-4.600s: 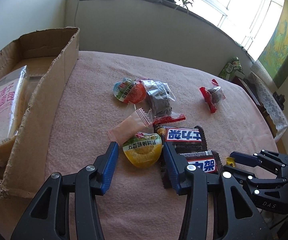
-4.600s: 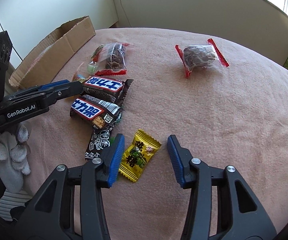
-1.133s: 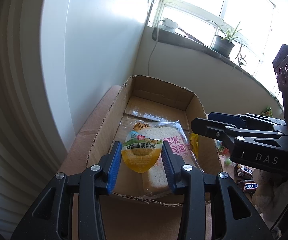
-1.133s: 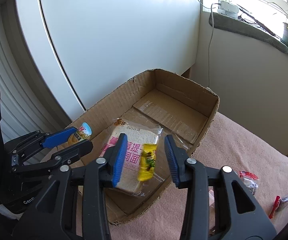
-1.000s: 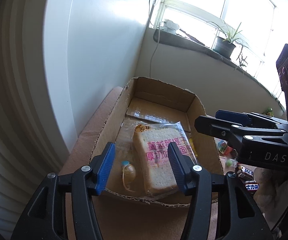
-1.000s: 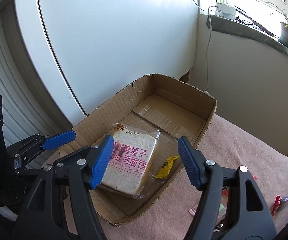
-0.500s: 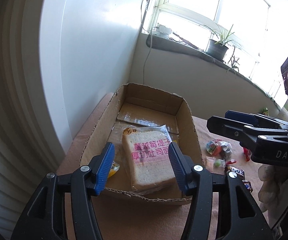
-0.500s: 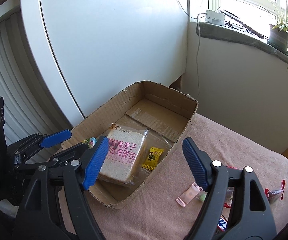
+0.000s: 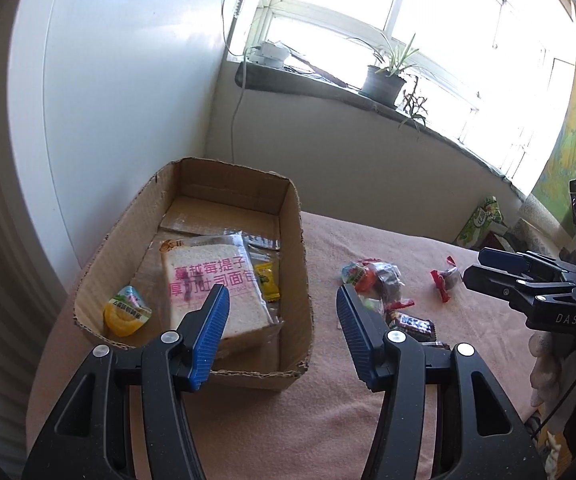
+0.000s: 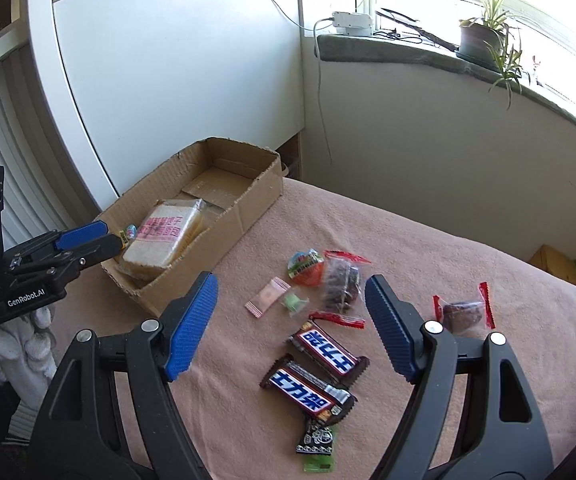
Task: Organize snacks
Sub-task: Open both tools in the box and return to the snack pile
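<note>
Your open brown cardboard box (image 9: 295, 248) at the table's left end already holds the wrapped sliced bread (image 9: 212, 280), a yellow jelly cup (image 9: 127, 312) and a small yellow candy packet (image 9: 267, 281). Left on the pink tablecloth (image 10: 427, 248): two dark chocolate bars (image 10: 319, 376), a pink sachet (image 10: 267, 295), an orange jelly cup (image 10: 305, 266) and red-edged clear packets (image 10: 463, 312). Your left gripper (image 9: 282, 328) and right gripper (image 10: 289, 328) both stand spread, empty. A sunlit windowsill with a potted plant (image 9: 383, 76) sits behind.

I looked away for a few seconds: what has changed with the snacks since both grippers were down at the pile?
The yellow jelly cup and yellow candy were carried from the blanket into the cardboard box and released. Both the left gripper and right gripper are now empty and open. The bread and chocolate bars stayed put.
</note>
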`<move>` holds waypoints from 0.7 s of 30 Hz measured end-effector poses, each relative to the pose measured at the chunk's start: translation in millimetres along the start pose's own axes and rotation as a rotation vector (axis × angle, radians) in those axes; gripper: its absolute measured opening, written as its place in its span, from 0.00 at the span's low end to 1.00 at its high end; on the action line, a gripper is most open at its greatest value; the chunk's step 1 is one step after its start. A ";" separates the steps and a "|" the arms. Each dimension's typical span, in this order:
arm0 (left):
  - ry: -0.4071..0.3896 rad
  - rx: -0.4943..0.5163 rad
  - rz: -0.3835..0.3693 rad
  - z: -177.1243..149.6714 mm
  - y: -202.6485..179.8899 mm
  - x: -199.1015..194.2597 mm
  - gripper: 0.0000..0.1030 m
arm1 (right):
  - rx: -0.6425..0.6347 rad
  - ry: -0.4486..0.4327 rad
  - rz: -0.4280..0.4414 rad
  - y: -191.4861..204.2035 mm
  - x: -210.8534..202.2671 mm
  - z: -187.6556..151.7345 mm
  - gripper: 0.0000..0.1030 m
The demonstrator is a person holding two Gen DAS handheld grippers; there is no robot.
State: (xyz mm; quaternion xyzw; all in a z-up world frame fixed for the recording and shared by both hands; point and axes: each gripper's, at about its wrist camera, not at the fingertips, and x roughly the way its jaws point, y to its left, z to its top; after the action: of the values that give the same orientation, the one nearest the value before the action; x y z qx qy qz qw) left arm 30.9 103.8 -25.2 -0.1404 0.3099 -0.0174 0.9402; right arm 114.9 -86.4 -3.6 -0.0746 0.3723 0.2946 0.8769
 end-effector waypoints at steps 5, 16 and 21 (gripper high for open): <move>0.041 0.021 -0.064 -7.9 -24.1 10.2 0.54 | 0.009 0.049 -0.043 -27.0 -13.1 -30.2 0.76; 0.113 0.083 -0.119 -19.3 -64.0 34.8 0.54 | 0.020 0.112 -0.044 -44.0 -10.2 -73.0 0.76; 0.148 0.101 -0.126 -24.7 -74.5 48.6 0.54 | 0.054 0.106 -0.028 -55.9 -3.5 -72.4 0.76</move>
State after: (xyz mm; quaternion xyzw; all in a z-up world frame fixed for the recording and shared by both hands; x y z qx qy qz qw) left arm 59.7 20.2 -51.8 -0.1103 0.3676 -0.1025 0.9177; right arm 101.0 -159.0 -57.6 -0.0715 0.4248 0.2678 0.8618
